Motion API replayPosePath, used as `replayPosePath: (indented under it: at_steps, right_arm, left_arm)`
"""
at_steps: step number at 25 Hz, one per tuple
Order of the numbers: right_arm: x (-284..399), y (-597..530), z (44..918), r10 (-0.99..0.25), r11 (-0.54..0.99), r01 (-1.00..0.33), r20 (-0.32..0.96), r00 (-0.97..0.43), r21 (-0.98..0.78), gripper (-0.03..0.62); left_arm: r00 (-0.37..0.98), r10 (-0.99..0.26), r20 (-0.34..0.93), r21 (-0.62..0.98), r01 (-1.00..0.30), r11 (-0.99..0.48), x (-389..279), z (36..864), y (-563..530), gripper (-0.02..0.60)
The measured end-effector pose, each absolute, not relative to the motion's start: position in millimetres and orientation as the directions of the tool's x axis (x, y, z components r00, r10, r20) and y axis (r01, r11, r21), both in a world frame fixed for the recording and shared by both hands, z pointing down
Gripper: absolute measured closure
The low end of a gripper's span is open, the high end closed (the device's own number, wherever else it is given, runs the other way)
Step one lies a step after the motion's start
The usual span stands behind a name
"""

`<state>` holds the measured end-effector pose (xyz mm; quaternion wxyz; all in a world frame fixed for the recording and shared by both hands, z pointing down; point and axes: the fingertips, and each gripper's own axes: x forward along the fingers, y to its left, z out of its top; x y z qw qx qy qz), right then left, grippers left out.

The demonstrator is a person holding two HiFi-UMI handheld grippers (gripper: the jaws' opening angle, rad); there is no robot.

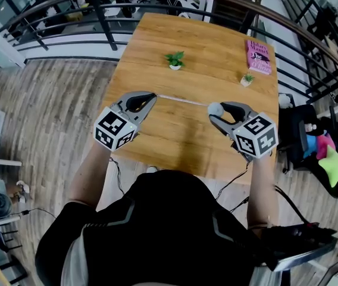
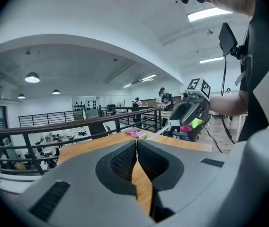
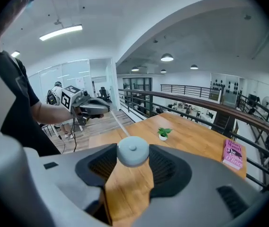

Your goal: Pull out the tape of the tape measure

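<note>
The person wore a black short-sleeved top with grey shoulder stripes. The left gripper and right gripper had grey shells, black ribbed pads, and black-and-white marker cubes toward six o'clock.

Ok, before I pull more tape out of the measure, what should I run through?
1. Left gripper shut on the end of the tape: ok.
2. Right gripper clamped on the round case: ok.
3. Tape runs straight between the grippers, no kink: ok.
4. Nearest plant clear of the tape's line: ok.
5. Tape held off the table: cannot tell.
6. Tape left inside the case: cannot tell.
</note>
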<state>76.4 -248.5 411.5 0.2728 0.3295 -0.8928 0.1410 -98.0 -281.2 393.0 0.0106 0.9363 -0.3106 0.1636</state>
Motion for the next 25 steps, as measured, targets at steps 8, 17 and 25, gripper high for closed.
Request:
replayPosePath:
  at_steps: [8,17,25]
  right_arm:
    - [90.8,-242.0,414.3,-0.517,0.721,-0.681,0.556,-0.651,-0.126,0.372]
    - [114.0,-246.6,410.9,-0.562,0.679,-0.727,0.561,-0.608,-0.107,0.372]
    - [125.8,-245.8,420.5,-0.564,0.669,-0.737,0.579,-0.589,-0.098,0.372]
  left_arm:
    - [0.738,-0.590,0.327,-0.066,-0.605,-0.793,-115.1,396.2,-283.1,0.548]
    - [0.723,-0.610,0.324,-0.046,-0.632,-0.773,-127.2,392.4,-289.3,0.548]
    - [0.705,-0.619,0.347,-0.051,-0.645,-0.763,-136.4,403.3,-295.8,0.548]
